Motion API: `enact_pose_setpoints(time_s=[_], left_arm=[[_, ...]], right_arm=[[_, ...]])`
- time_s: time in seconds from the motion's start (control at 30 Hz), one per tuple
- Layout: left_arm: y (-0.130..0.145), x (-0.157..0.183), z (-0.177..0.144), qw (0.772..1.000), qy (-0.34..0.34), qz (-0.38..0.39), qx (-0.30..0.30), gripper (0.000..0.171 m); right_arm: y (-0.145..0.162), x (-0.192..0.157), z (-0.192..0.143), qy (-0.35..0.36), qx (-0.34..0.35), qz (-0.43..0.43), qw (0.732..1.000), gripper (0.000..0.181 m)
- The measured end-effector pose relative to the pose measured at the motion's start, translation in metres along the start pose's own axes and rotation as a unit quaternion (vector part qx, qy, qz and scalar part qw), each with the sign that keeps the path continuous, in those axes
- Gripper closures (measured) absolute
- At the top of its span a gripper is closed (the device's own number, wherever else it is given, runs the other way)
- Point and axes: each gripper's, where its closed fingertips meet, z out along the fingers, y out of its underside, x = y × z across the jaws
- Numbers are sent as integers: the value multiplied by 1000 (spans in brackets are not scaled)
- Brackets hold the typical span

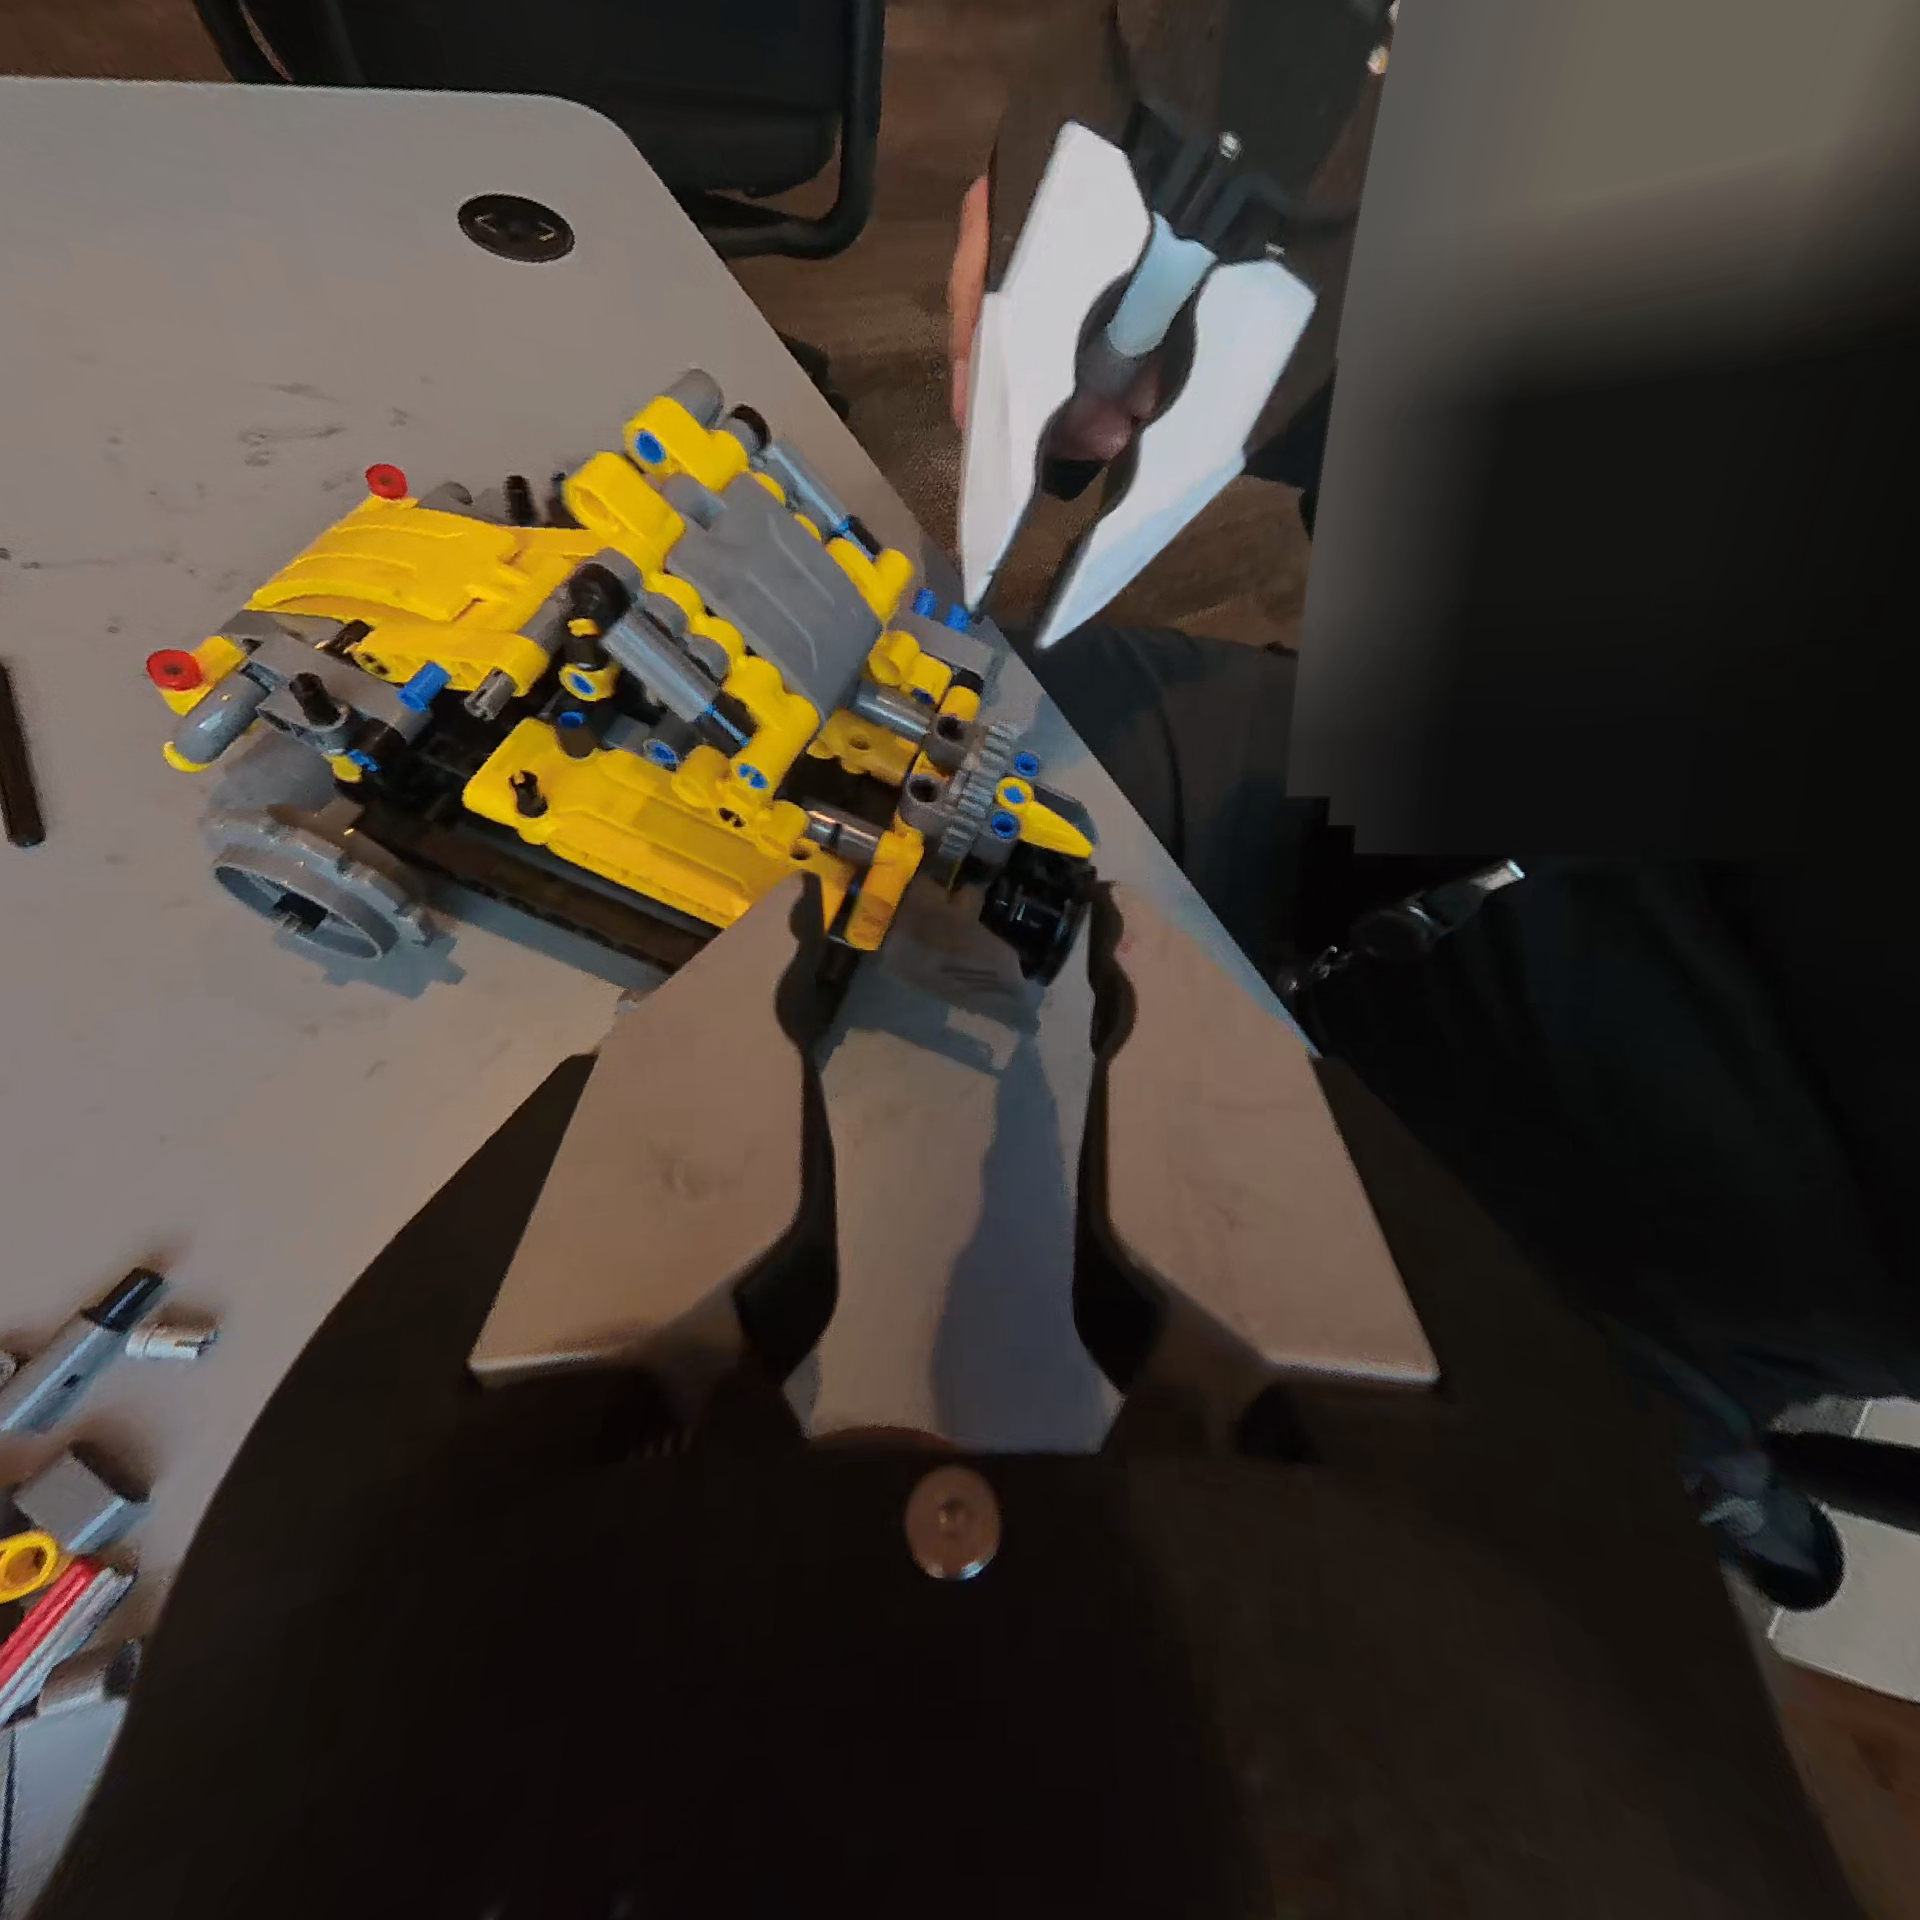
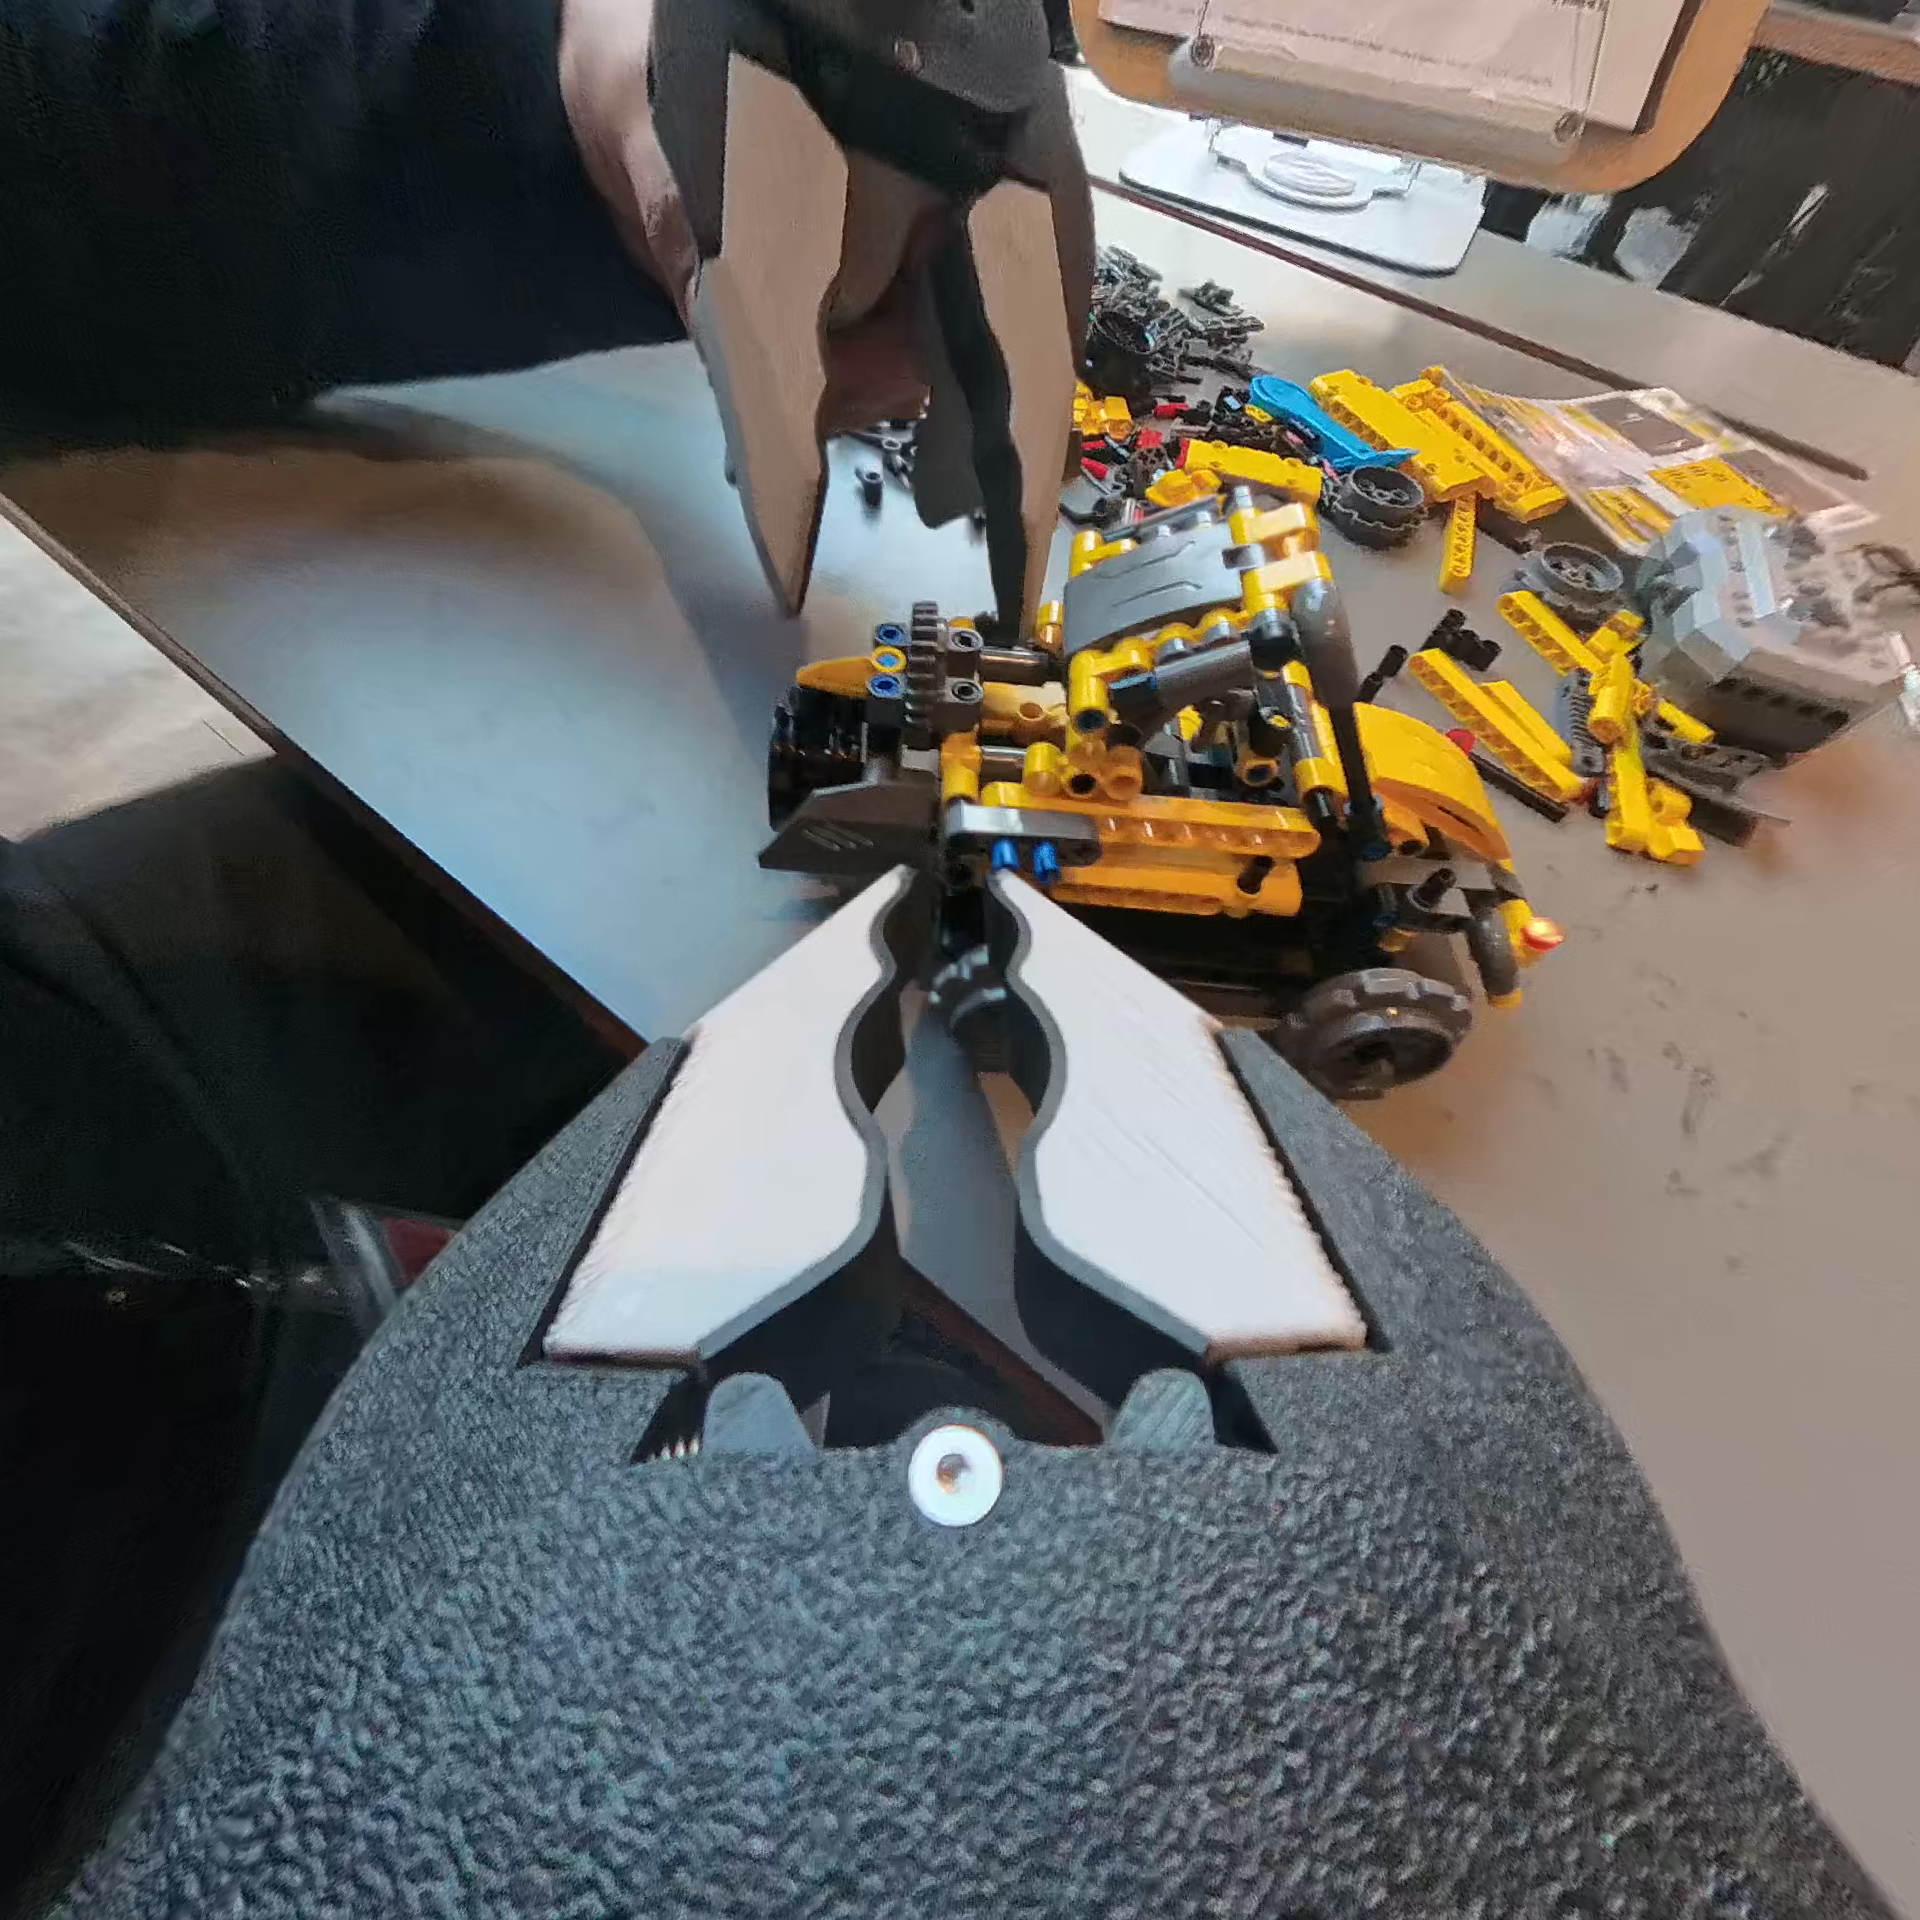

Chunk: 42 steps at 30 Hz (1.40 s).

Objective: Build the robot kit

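A yellow, grey and black brick-built vehicle stands on the grey table, close to its edge. My left gripper is open, its tips either side of the vehicle's rear end by a black hub. It comes down from above in the right wrist view. My right gripper is closed to a narrow gap on a small black part at the vehicle's side, just under a grey beam with blue pins. It shows white in the left wrist view.
Loose yellow, black and blue parts lie beyond the vehicle, with a grey block and a plastic bag. More small parts lie at the left. A white stand base is at the back. A person in dark clothing is beside the table edge. Left tips to right tips: about 7 cm.
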Motion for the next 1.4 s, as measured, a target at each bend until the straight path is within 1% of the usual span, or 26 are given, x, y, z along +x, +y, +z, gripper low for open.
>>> enact_pose_setpoints(time_s=[0.07,0.13,0.2,0.27,0.37,0.53,0.73,0.77,0.87,0.97,1.03,1.17,1.3,1.4], left_arm=[[4,2,7,1000,-4,27,-8,123],[5,-4,12,998,-32,53,-11,128],[5,-7,12,996,-46,74,-13,131],[6,-9,11,996,-42,83,-7,131],[4,-10,11,998,-5,65,15,141],[2,-10,12,997,32,61,38,144],[2,-10,14,997,35,59,42,144],[2,-10,14,997,33,61,41,146],[3,-13,16,997,15,61,37,149],[2,-13,16,997,17,57,38,149],[1,-14,16,998,24,45,41,149],[1,-14,15,998,34,31,42,150],[2,-16,14,998,38,22,42,151],[3,-15,15,998,42,19,39,151]], right_arm=[[1,-2,4,7,-7,20,1000,171],[4,4,7,32,-10,24,999,180],[8,4,10,31,-16,52,998,172],[7,5,11,34,-5,66,997,167],[5,4,12,33,7,69,997,169],[5,5,14,21,33,127,991,169],[6,5,14,23,50,124,991,170],[6,5,14,24,54,124,991,171],[9,6,14,60,79,103,990,175],[8,6,14,98,99,64,988,175],[8,8,14,83,107,75,988,175],[7,9,15,18,118,110,987,175],[7,10,17,21,122,80,989,175],[8,11,17,46,132,37,990,175]])
